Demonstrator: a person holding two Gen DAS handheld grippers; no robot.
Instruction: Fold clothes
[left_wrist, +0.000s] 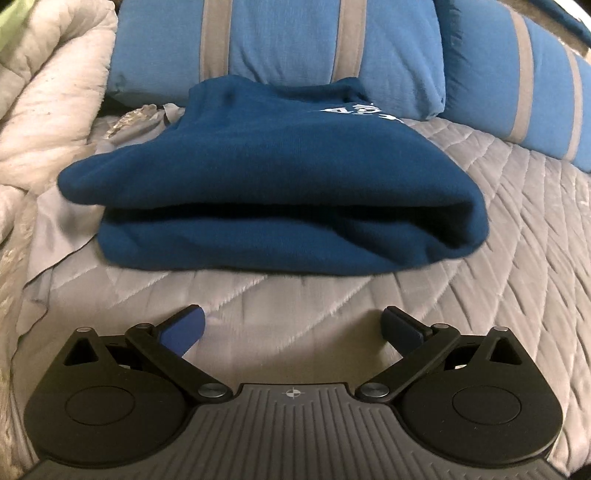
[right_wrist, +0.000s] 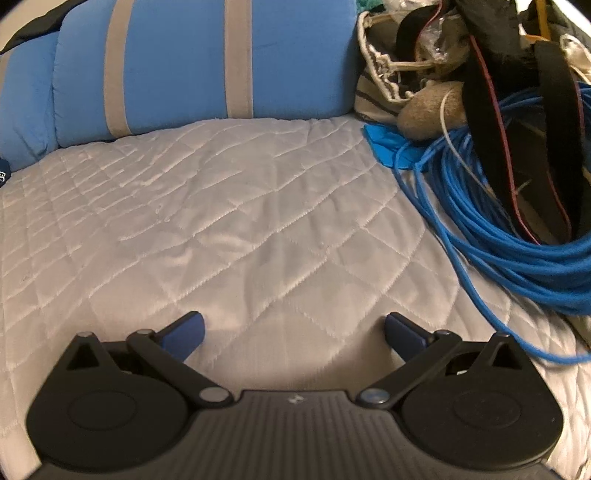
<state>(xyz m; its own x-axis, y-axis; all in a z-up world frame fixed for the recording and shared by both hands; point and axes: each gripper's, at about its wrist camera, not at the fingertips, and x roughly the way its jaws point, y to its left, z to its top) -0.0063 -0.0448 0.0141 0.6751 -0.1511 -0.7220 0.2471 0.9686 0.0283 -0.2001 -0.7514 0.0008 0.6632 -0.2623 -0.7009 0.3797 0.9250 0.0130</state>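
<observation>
The white print on the folded dark blue sweatshirt (left_wrist: 266, 192) is too blurry and foreshortened to read, and from the right wrist view only a tiny corner of it pokes in at the far left edge. The pile off to the right gripper's (right_wrist: 294, 325) right is a mess: a coil of bright blue cable (right_wrist: 517, 236), black straps and a woven bag, all cut off by the frame.

The left gripper (left_wrist: 293, 319) is spread wide, holding nothing, hovering over the grey quilted bed cover (left_wrist: 461, 258) with the sweatshirt lying just ahead of it. The right gripper is spread wide too, empty, with bare quilt in front. Blue pillows with grey stripes (left_wrist: 280, 44) sit beyond the sweatshirt.
</observation>
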